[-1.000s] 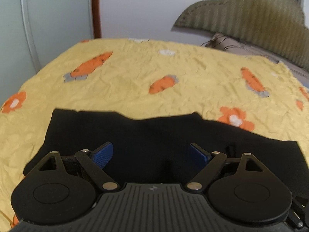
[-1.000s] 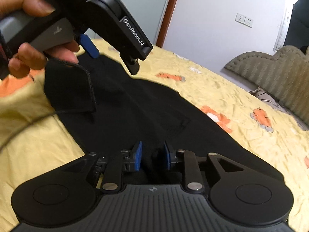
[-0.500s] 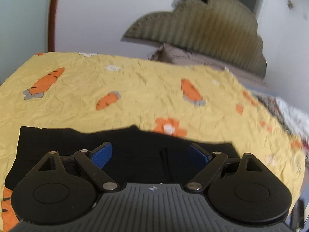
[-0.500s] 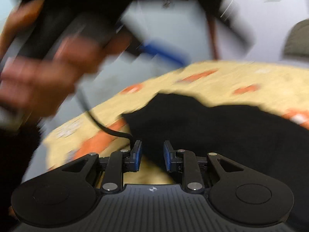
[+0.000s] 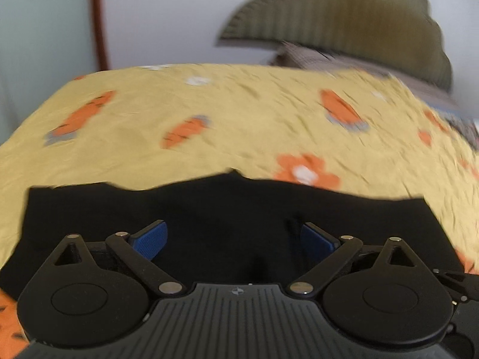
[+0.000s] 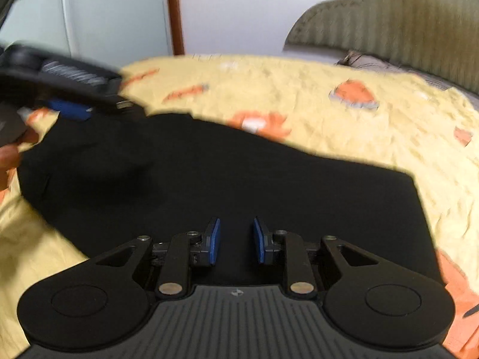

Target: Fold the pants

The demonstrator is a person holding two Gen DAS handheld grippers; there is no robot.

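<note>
Black pants point(image 5: 224, 203) lie flat on a yellow bed sheet point(image 5: 209, 104) printed with orange carrots and flowers. My left gripper point(image 5: 233, 227) hangs over the cloth with its jaws wide open and nothing between the blue pads. In the right wrist view the pants point(image 6: 239, 179) stretch from far left to the right corner. My right gripper point(image 6: 236, 221) hovers over their near part, its pads a narrow gap apart with no cloth pinched. The left gripper's blue pad point(image 6: 70, 109) shows blurred above the pants' left end, a hand point(image 6: 7, 152) behind it.
A padded olive headboard point(image 5: 344, 24) and a striped pillow point(image 5: 314, 56) stand at the far end of the bed. A white wall and a brown door frame point(image 6: 175, 12) lie beyond. Bare yellow sheet point(image 6: 329, 95) spreads past the pants.
Both views have swung with motion blur. In the right wrist view the left gripper dropped from the upper left to low over the pants' left end. The left jaws widened slightly.
</note>
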